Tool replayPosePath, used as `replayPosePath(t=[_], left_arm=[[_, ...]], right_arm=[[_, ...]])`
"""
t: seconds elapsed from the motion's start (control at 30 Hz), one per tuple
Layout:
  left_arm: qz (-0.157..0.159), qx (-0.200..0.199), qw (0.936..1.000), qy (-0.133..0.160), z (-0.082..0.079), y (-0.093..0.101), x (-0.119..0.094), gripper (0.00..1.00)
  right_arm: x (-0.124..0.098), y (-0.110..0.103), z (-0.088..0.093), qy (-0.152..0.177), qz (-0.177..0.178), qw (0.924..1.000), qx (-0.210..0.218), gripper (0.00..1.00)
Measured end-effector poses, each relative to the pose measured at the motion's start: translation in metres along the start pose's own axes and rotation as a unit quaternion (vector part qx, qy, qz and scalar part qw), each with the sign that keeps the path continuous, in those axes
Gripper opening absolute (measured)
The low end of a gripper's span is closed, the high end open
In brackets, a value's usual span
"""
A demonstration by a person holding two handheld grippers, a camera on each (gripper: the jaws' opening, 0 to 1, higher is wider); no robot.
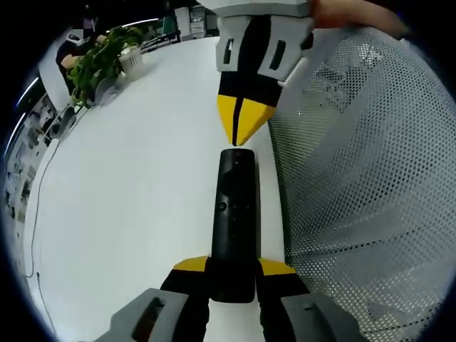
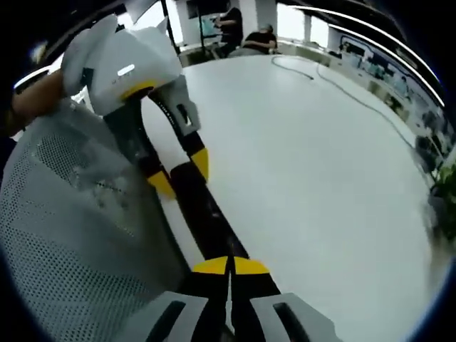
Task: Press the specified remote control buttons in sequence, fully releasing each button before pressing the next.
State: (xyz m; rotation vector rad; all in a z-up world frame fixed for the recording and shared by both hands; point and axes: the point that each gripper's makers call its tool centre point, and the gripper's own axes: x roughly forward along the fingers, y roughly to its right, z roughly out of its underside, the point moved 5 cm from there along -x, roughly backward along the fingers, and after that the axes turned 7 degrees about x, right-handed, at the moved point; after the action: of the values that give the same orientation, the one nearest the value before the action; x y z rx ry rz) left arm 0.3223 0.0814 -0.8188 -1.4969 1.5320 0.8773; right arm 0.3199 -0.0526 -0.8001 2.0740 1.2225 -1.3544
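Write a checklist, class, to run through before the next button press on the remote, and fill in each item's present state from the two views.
1. Slim black remote control held firmly: ok; the left gripper has a yellow-tipped jaw on each side of its near end.
2. Right gripper closed to a point for pressing: ok; its yellow tips meet.
3. Tip lined up over a button: cannot tell; it sits at the remote's far end, but whether it touches is unclear.
4. Last button fully released: cannot tell.
5. Remote in view: ok, also in the right gripper view.
6. White perforated mesh sheet away from the remote: not ok; it lies right alongside.
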Motion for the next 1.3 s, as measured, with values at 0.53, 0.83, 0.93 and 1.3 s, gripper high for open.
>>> replayPosePath(t=[0.53, 0.83, 0.93, 1.3], left_arm=[[0.000, 0.001, 1.0000, 0.001, 0.000, 0.000, 0.000, 0.25], [0.001, 0.001, 1.0000, 0.003, 0.001, 0.000, 0.000, 0.25], [0.002, 0.004, 1.0000, 0.003, 0.001, 0.000, 0.000, 0.25], [0.001, 0.000, 1.0000, 0.009, 0.001, 0.000, -0.001, 0.25]], right_arm=[[0.009, 0.000, -0.001, -0.015, -0.009, 0.9996, -0.022, 0.00], [0.010, 0.000, -0.001, -0.031, -0.016, 0.9982, -0.049, 0.00], [0.011, -0.002, -0.003, -0.047, -0.028, 0.9979, -0.036, 0.00], [0.011, -0.001, 0.000, -0.025, 0.000, 0.9953, -0.093, 0.00]])
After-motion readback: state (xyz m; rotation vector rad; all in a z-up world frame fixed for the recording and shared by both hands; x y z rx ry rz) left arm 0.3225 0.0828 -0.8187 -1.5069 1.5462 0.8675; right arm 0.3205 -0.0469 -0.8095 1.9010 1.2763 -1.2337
